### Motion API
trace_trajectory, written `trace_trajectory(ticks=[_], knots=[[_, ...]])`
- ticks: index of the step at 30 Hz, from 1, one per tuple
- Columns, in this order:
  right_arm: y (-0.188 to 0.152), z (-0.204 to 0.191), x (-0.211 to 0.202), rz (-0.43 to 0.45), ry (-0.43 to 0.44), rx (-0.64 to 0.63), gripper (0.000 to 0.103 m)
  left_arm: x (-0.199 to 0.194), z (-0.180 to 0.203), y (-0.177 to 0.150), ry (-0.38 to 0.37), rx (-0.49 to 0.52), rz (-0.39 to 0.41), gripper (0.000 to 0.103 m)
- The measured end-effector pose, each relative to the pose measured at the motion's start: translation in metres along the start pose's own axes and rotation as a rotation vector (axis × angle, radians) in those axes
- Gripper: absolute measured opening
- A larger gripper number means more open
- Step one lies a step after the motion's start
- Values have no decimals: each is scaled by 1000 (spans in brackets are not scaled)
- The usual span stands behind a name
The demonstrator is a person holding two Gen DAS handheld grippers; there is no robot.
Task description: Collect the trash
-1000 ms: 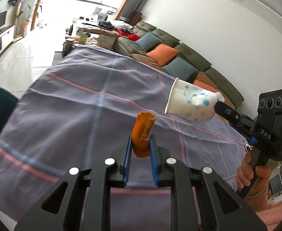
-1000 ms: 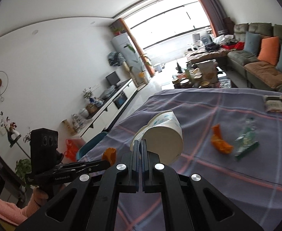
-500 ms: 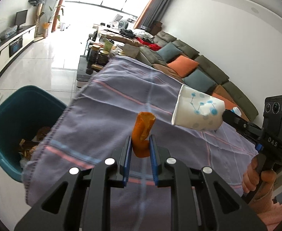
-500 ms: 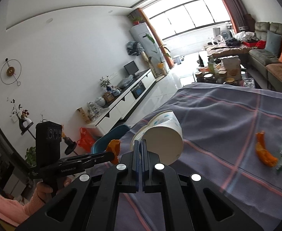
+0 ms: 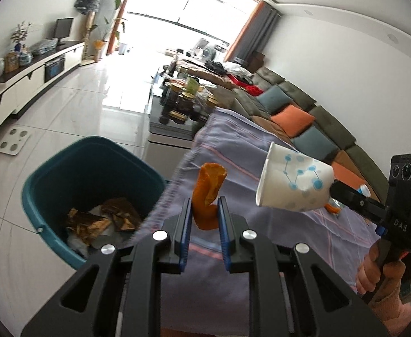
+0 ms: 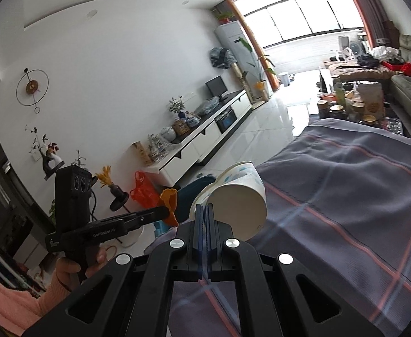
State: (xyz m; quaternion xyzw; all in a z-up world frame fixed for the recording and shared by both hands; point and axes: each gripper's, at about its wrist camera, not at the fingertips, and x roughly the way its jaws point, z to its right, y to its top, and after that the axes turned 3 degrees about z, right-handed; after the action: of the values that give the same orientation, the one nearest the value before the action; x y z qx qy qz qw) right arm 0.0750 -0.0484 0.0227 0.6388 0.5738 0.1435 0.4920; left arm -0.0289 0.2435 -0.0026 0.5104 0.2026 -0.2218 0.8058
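A bright living room, with a long sofa [image 5: 315,118] on the right wall and a table under a purple checked cloth [image 5: 233,146]. On the floor at the cloth's near left edge stands a teal bin [image 5: 53,168] already holding scraps. The right gripper [image 6: 204,210] has its fingers pinched nearly together on the rim of a paper cup [image 5: 293,185], held tilted over the cloth. The left gripper [image 5: 204,216] is clamped, narrowly apart, on a curl of orange peel [image 5: 207,193]. This looks like the carry-to-bin step; next each piece wants to hang over the bin mouth before release.
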Motion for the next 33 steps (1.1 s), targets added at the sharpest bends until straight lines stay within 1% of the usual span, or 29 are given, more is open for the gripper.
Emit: trace_trajectory(ticks=[7,14,24,33], knots=[[2,-11,25,-38,40,-18,2,-11,-28,7,64,-38,29,19],[6,-24,48,-71,63,-43,2,-13,-48,11,111,-60,37,19],[10,-39,85,-122,76,-70,2,-5,-68,8,152,-95,21,19],[10,-52,120,-182,65,-102,2,10,-83,5,184,-124,-3,19]])
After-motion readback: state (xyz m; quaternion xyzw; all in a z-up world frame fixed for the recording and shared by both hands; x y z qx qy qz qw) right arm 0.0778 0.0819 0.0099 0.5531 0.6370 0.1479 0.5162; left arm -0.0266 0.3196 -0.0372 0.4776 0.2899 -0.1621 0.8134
